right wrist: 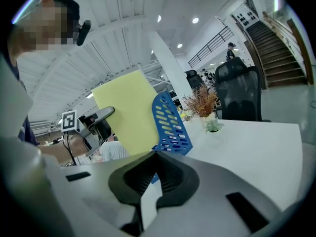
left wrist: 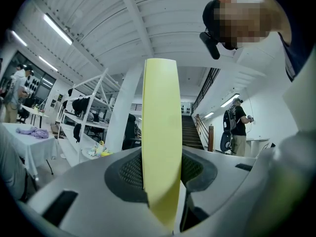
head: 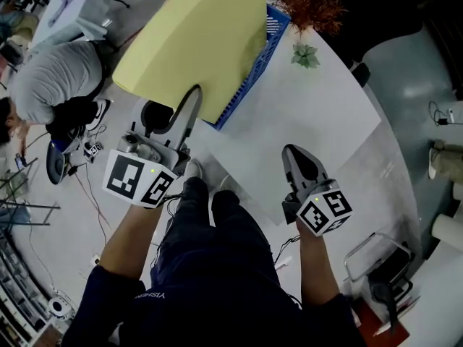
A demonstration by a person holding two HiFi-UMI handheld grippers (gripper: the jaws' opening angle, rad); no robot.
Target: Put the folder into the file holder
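Folder [head: 195,38]: yellow, upright on edge and tilted. Its lower corner is in my left gripper [head: 194,100], and its low edge is down at the file holder [head: 257,67].
Left tool state: clamped on the folder's edge, pads [left wrist: 126,172] pressing the sheet from both sides.
Right tool state: right gripper [head: 293,154] has its jaws together with nothing in them. It sits low over the table [head: 340,121].
Key relation: the holder's blue slotted wall lies just beside the folder, on its right in the head view. I cannot tell whether the folder is already in a slot.
Long axis: runs from my left jaws up and away, leaning left, away from the holder wall.
Nearer hand: left, since it has the folder. The right one is well apart from both.
Edges: the holder stands at the table's left edge, and my left gripper hangs off the table over the floor.
Open room: there is bare table right of the holder. A small plant [head: 305,55] stands near its far end, and a person sits on the floor to the left.
Next move, my guess: tip the folder upright toward the wall, lower it in, then let go.
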